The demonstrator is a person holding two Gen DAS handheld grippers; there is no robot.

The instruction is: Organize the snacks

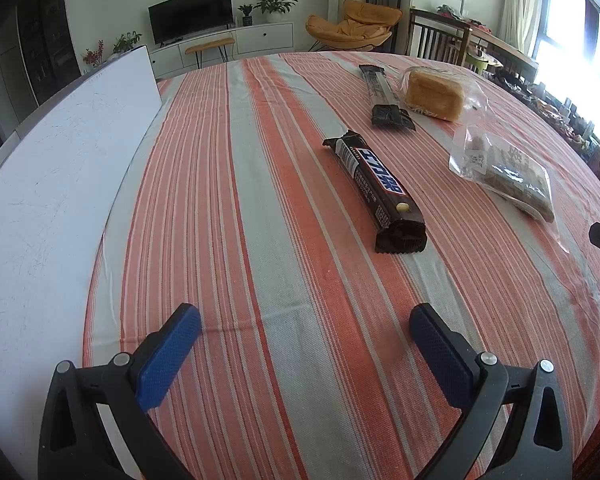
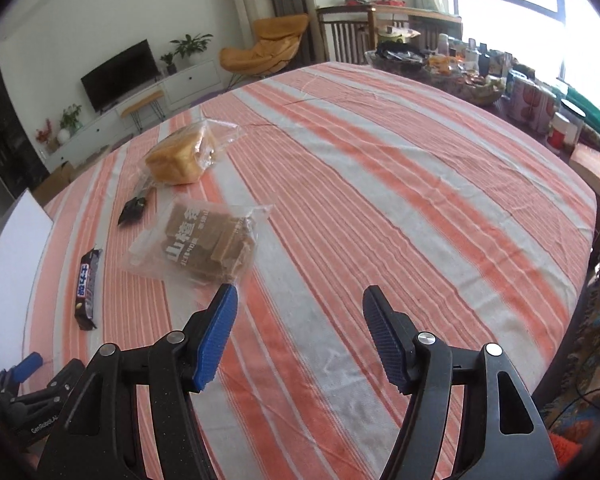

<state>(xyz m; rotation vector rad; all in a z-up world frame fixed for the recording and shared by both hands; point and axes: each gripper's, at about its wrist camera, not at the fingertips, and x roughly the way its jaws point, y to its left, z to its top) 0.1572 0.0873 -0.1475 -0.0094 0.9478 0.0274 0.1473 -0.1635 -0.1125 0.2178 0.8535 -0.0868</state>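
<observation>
The clear plastic bag of brown snack squares (image 2: 198,246) lies on the orange-and-grey striped tablecloth (image 2: 380,200), just ahead and left of the right gripper (image 2: 298,320), long axis slanting away. That gripper's closer, tilted down, jaws apart and empty. The left gripper (image 1: 304,344), jaws wide, faces the dark chocolate bar (image 1: 376,188).

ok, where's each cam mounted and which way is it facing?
Left wrist: on the left hand-held gripper, looking down and forward over the striped tablecloth at the chocolate bar; its open blue fingers show.
Right wrist: on the right hand-held gripper, jaws open, facing the clear snack bag.
Shared: chocolate bar, snack bag, bread, TV.
</observation>
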